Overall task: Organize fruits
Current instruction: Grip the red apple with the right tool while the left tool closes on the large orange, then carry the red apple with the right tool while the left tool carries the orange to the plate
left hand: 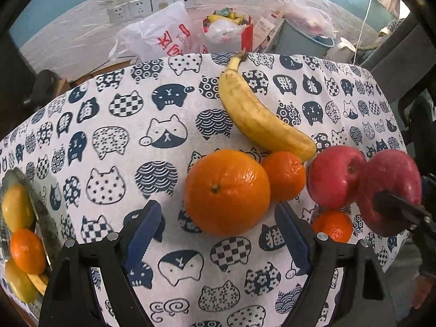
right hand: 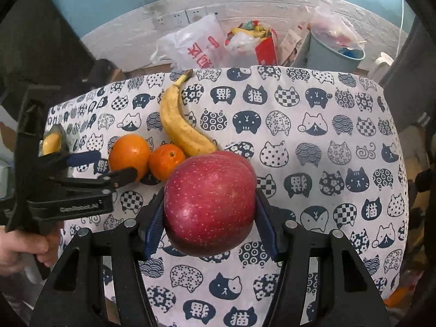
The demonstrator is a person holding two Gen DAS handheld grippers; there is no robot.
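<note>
My left gripper (left hand: pixel 215 234) is open, its blue pads either side of a large orange (left hand: pixel 227 190) on the cat-print cloth (left hand: pixel 136 136). Beside the orange lie a small mandarin (left hand: pixel 284 175), a banana (left hand: pixel 256 114), a red apple (left hand: pixel 335 175) and another mandarin (left hand: pixel 332 224). My right gripper (right hand: pixel 209 215) is shut on a second red apple (right hand: pixel 209 204), which also shows in the left wrist view (left hand: pixel 389 188). The right wrist view shows the left gripper (right hand: pixel 114 166) at the orange (right hand: pixel 129 154), with a mandarin (right hand: pixel 166 160) and the banana (right hand: pixel 182 125) behind.
A shiny metal tray (left hand: pixel 41 212) at the cloth's left edge holds yellow fruits, a mandarin and a banana piece. Beyond the table's far edge stand plastic bags (left hand: pixel 160 35), a red bag (left hand: pixel 231 32) and a grey bin (left hand: pixel 305 38) against the wall.
</note>
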